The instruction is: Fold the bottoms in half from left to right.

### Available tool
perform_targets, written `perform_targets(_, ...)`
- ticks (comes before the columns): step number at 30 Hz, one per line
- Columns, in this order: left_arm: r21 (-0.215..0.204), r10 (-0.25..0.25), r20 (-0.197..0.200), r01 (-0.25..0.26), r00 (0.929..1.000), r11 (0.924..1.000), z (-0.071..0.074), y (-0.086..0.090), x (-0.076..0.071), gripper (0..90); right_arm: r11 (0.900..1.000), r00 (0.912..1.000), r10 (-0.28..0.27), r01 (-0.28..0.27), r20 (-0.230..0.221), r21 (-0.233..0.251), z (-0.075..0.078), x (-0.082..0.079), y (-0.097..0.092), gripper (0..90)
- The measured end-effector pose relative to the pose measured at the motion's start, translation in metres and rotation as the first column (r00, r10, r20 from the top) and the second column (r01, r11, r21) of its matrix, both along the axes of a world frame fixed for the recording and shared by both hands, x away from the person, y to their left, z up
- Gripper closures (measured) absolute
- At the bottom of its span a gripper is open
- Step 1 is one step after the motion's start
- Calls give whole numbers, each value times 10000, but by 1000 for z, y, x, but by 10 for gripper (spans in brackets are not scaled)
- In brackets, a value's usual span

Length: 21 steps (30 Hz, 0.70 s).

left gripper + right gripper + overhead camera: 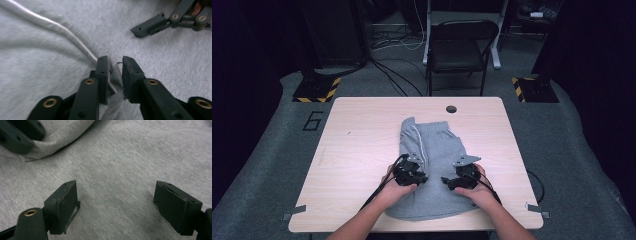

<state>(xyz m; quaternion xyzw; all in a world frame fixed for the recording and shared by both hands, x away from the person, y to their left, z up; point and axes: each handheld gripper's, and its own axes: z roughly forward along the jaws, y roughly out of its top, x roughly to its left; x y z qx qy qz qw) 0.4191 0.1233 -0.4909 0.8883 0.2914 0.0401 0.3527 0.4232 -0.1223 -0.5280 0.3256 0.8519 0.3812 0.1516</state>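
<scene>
A pair of grey shorts (pixel 437 145) with a white side stripe (pixel 62 30) lies flat on the wooden table (pixel 357 135), waistband at the far end. My left gripper (pixel 115 61) rests on the near left part of the cloth. Its jaws stand a little apart, and a raised fold of the grey fabric and the stripe runs loosely between them. My right gripper (pixel 116 187) hovers just over the shorts with its jaws wide apart and nothing between them. In the high view the left gripper (pixel 424 177) and right gripper (pixel 446 181) point toward each other, a short gap apart.
A cable hole (pixel 451 109) sits near the table's far edge. A black folding chair (pixel 459 45) stands behind the table, with cables on the floor around it. Bare wood lies left and right of the shorts.
</scene>
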Motion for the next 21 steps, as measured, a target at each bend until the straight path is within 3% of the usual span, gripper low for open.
perform_targets(1,-283,296,217,-290,9993,9992,8,7,-2,695,10000,10000,3,-3,0,-3,0,0,0,188)
perform_targets(3,-458,494,316,-480,9983,9978,14,15,-2,676,10000,10000,3,-3,-1,-3,0,0,0,188)
perform_targets(6,-426,886,663,-859,9939,9954,22,29,-1,641,10000,10000,3,-3,1,-2,0,0,0,187)
perform_targets(8,-464,986,628,-957,9931,9943,23,33,0,610,10000,10000,4,-4,1,-5,0,0,0,187)
perform_targets(10,-651,1405,646,-1363,9880,9885,25,45,2,593,10000,10000,2,-2,0,-4,0,0,0,187)
perform_targets(14,-810,1882,596,-1832,9803,9797,24,59,4,526,10000,10000,-1,1,-1,-1,0,0,0,187)
perform_targets(15,-980,2006,401,-1959,9789,9757,19,64,4,509,10000,10000,2,-2,-2,-4,0,0,0,187)
perform_targets(21,-1177,1829,-156,-1835,9830,9760,9,67,-1,487,10000,10000,2,-2,-2,-4,0,0,0,187)
